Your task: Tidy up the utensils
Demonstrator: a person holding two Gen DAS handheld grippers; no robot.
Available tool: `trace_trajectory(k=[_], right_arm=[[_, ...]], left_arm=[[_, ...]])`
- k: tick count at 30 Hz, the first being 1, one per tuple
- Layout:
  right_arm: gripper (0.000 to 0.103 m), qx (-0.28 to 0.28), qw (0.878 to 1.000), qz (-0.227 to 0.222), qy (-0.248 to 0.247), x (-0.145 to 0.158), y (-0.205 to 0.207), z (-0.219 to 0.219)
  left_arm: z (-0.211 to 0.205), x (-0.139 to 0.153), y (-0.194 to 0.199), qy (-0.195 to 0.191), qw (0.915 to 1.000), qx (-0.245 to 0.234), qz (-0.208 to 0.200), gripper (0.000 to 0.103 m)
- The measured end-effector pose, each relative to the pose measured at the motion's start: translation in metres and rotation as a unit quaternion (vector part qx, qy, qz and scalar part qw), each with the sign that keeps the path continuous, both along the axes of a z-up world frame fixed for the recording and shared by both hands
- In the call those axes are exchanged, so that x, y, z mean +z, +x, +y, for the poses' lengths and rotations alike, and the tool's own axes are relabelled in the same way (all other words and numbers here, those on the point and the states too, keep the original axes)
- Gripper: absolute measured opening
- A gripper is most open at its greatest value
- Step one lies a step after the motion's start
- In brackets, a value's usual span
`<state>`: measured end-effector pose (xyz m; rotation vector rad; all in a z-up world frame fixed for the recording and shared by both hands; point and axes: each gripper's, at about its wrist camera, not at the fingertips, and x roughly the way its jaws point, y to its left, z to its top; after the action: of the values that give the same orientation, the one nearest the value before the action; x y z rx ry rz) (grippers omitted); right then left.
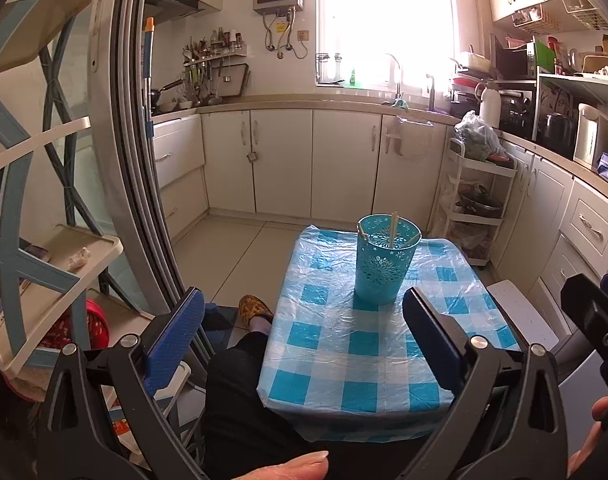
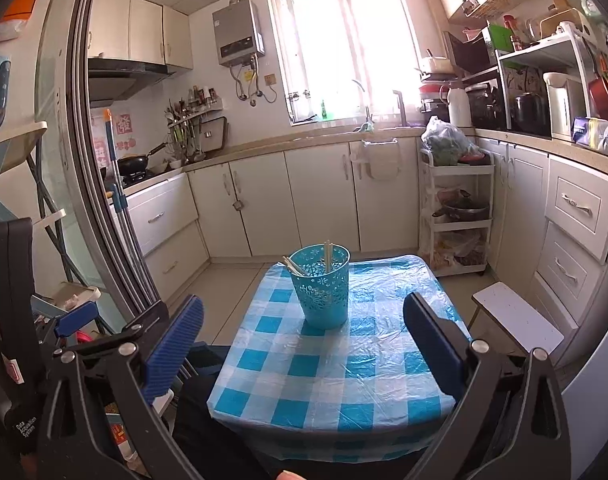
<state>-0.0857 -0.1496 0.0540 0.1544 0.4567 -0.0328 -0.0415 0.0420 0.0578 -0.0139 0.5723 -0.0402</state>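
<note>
1. Two views agree on progress. From the left wrist view, the left gripper [image 1: 304,336] hangs with jaws spread wide and empty; ahead of it, just beyond its fingertips, the blue holder [image 1: 385,264] stands upright on the checked table [image 1: 323,368] with chopsticks [image 1: 393,230] already inside.
2. From the right wrist view, the right gripper [image 2: 304,344] is likewise agape and empty, the holder ahead. No loose utensils show, so the sorting looks finished.
</note>
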Motion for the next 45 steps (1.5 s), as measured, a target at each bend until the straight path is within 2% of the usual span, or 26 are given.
trace_trajectory(k=[14,45], right_arm=[[0.096,-0.001,1.000,0.008,-0.003,-0.0016,-0.0015,-0.0006],[0.096,0.003,1.000,0.011,-0.005,-0.0011,-0.0023,0.0038]], left_arm=[[-0.0084,-0.0053,-0.0003,0.014,0.9999,-0.006,0.005,0.096],[-0.0074,-0.0050,-0.0024,0.013,0.9999,-0.005,0.002,0.096]])
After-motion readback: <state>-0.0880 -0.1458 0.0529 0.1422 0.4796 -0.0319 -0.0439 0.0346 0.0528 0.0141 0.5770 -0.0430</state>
